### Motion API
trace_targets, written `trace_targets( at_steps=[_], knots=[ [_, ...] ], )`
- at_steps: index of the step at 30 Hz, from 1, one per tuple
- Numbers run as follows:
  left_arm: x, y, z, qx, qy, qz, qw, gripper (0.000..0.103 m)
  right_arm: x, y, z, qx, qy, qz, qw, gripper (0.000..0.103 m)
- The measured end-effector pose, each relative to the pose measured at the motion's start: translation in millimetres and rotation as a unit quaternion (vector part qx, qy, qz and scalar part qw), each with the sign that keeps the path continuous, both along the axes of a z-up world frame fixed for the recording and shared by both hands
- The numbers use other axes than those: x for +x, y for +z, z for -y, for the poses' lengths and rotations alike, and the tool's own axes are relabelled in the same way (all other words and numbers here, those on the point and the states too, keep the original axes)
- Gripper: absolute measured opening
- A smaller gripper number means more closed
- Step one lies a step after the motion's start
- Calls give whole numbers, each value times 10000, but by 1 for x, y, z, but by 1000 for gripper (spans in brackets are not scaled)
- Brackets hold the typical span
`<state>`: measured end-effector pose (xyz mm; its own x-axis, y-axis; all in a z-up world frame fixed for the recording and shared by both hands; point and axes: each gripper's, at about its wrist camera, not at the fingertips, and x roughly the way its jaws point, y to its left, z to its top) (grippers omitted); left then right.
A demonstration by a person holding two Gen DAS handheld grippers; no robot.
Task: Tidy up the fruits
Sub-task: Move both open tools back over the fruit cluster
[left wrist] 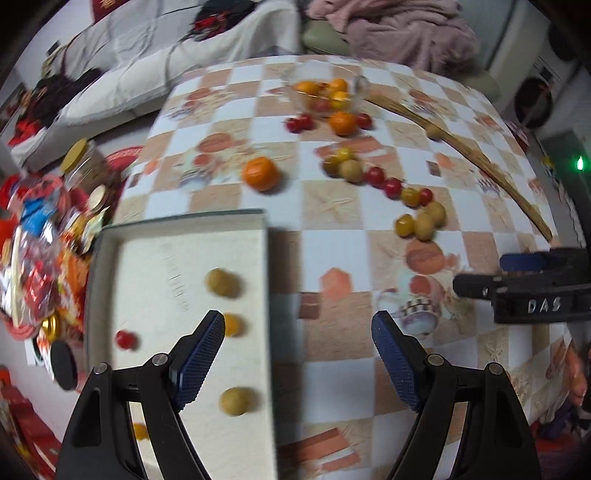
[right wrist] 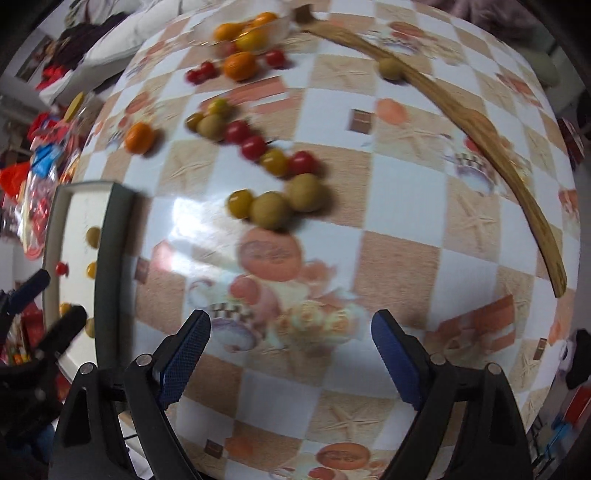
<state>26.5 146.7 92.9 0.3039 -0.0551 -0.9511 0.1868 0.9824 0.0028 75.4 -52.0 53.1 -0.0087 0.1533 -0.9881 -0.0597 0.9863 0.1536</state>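
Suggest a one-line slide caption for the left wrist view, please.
Open left gripper hovers over the tray edge, with small fruits inside and an orange on the checkered table.

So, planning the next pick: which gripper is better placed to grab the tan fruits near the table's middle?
Right. The right gripper is open and faces the tan fruits straight ahead; the left gripper, also open, hangs over the tray edge, with them off to its right.

tablecloth (right wrist: 332, 236): glossy, smooth checked plastic
tray (left wrist: 192, 258): matt, pale card-like inside
long stick (right wrist: 480, 122): grained wood
gripper pads (left wrist: 201, 358): blue, rough-textured
gripper arms (right wrist: 147, 406): black, matt plastic
blanket (left wrist: 399, 29): fleecy pink cloth
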Motion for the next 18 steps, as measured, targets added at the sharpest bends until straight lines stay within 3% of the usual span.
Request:
trace_targets(
  at_steps=[8, 18],
  knots=[
    [26, -41, 49, 146, -327, -206, 9991, 83, 19, -4, 47, 31, -418, 32, 9991, 91],
    [60, -60, 77, 168, -504, -64, 9986, 82, 38, -17, 68, 101, -405, 7, 9991, 91]
  ],
)
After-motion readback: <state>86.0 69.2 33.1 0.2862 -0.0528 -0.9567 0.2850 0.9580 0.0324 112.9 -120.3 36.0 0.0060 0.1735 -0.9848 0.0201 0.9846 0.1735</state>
